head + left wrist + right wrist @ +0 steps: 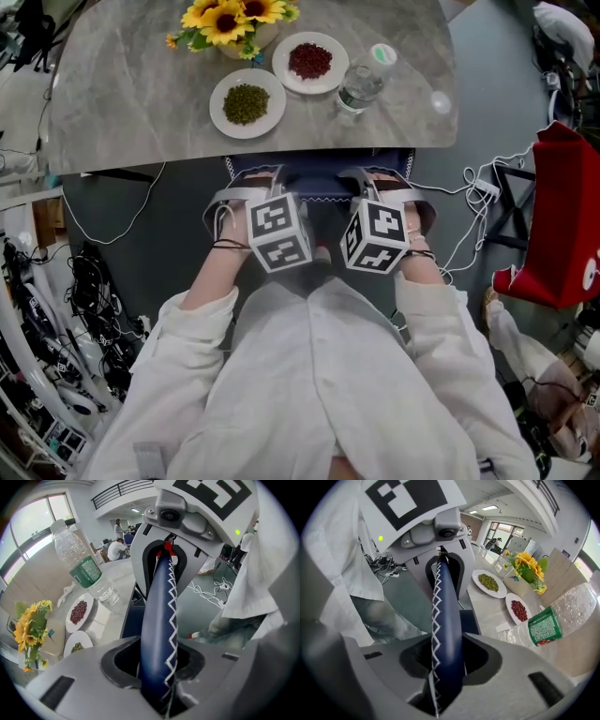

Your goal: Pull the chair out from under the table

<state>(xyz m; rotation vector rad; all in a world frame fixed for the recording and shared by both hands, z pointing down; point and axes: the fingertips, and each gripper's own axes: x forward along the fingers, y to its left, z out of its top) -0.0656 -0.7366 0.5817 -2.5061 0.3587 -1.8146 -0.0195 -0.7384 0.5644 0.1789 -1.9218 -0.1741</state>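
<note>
The chair [319,187] is tucked under the table [122,122], with only the top of its dark blue back showing at the near edge; that padded edge, stitched in white zigzag, is gripped by both pairs of jaws; the left gripper [157,670] and the right gripper [447,667] are each closed narrowly on it, side by side and a little apart, pointed steeply down. Two holds are judged to stop the chair twisting when it is drawn out. Beyond the jaws, on the table, a water bottle [361,84], a plate of green beans [247,103], a plate of red beans [310,62] and sunflowers [230,21] are set; none is touched. Right of the right jaws, white cables [469,202] are strewn over the floor and could be caught by a chair leg; behind the jaws the way is taken up by the person's body [319,375], so a step back is judged necessary.
</note>
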